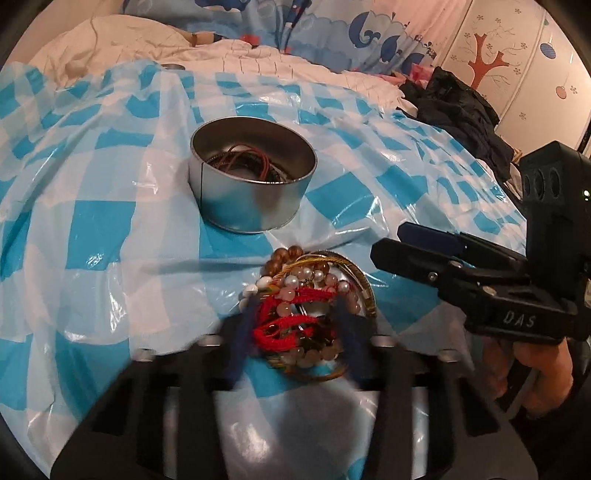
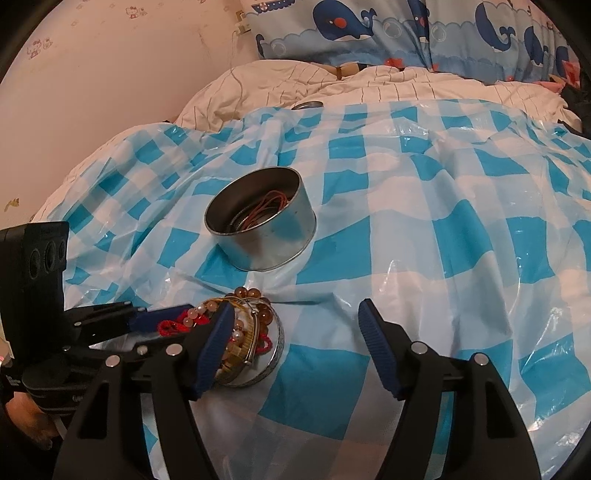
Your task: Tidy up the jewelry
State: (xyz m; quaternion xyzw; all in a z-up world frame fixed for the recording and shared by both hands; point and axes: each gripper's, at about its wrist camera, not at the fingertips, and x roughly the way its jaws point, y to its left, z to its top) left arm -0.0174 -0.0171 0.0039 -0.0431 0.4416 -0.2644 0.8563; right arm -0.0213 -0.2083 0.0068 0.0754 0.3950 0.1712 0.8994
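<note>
A heap of bracelets [image 1: 303, 291], with pearl and brown beads, gold bangles and red cord, lies on a shallow round metal lid [image 2: 271, 354]. My left gripper [image 1: 295, 302] reaches into the heap. Its blurred blue fingers [image 1: 240, 332] meet the red cord bracelets [image 1: 284, 328] on both sides, so it looks shut on them. Beyond the heap stands a round metal tin [image 1: 255, 192] holding brown cords. My right gripper [image 2: 295, 332] stands open just right of the lid with only cloth between its fingers. Its left finger [image 2: 216, 343] overlaps the lid's edge in this view.
Everything rests on a rumpled blue-and-white checked plastic sheet [image 2: 424, 229] spread over a bed. White bedding and whale-print pillows [image 2: 369, 26] lie behind, and dark clothes [image 1: 461, 107] at the far right. A hand [image 1: 532, 369] holds the right gripper.
</note>
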